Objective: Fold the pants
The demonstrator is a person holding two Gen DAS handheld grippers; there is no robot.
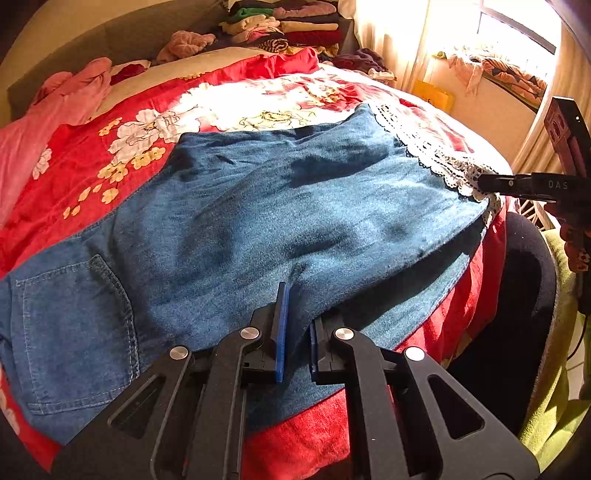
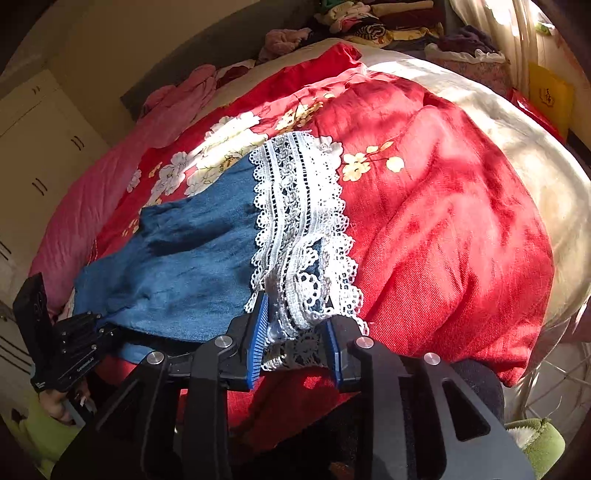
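Observation:
Blue denim pants (image 1: 258, 206) lie flat across the bed, with the back pocket (image 1: 74, 332) at the left and the white lace hem (image 1: 424, 151) at the right. My left gripper (image 1: 298, 306) is shut on a raised fold of denim at the near edge. It also shows at the left of the right wrist view (image 2: 74, 332), at the pants' (image 2: 184, 258) near edge. My right gripper (image 2: 295, 310) is at the lace hem (image 2: 299, 206). Its jaws stand apart with bunched lace lying loosely between the blue pads. From the left wrist view, the right gripper (image 1: 487, 182) tip rests on the hem's near corner.
A red floral quilt (image 2: 443, 221) covers the bed, with a pink blanket (image 1: 55, 110) at the far left. Stacks of folded clothes (image 1: 295, 26) sit at the head. A curtained window (image 1: 498, 29) and a yellow bag (image 1: 432, 94) lie to the right. White wardrobe doors (image 2: 37, 147) stand left.

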